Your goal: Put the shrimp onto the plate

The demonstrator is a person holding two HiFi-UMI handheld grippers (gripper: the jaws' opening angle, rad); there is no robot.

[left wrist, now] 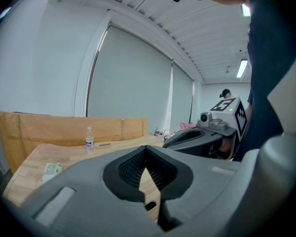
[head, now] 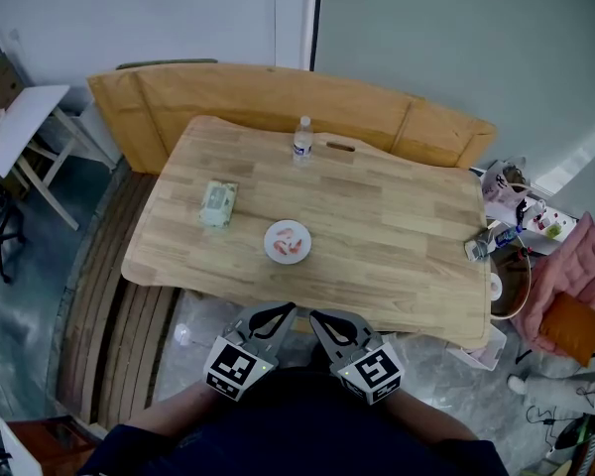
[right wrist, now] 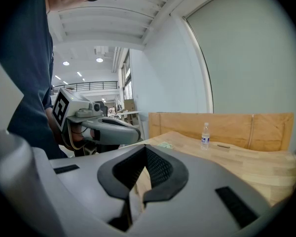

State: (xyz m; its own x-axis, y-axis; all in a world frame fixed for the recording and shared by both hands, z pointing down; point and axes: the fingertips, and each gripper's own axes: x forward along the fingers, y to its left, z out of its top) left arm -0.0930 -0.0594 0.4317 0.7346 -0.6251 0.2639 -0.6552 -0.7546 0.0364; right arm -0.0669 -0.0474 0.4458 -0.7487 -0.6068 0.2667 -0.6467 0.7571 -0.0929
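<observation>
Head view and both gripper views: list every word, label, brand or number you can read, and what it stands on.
No text here can be read.
Water bottle label: print too small to read.
Green packet: print too small and blurred to read.
Left gripper cube: black-and-white square marker, no words.
Right gripper cube: same kind of marker, no words.

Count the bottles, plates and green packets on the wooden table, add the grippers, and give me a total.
bottle: 1
plate: 1
green packet: 1
grippers: 2, the left gripper and the right gripper
Total: 5
</observation>
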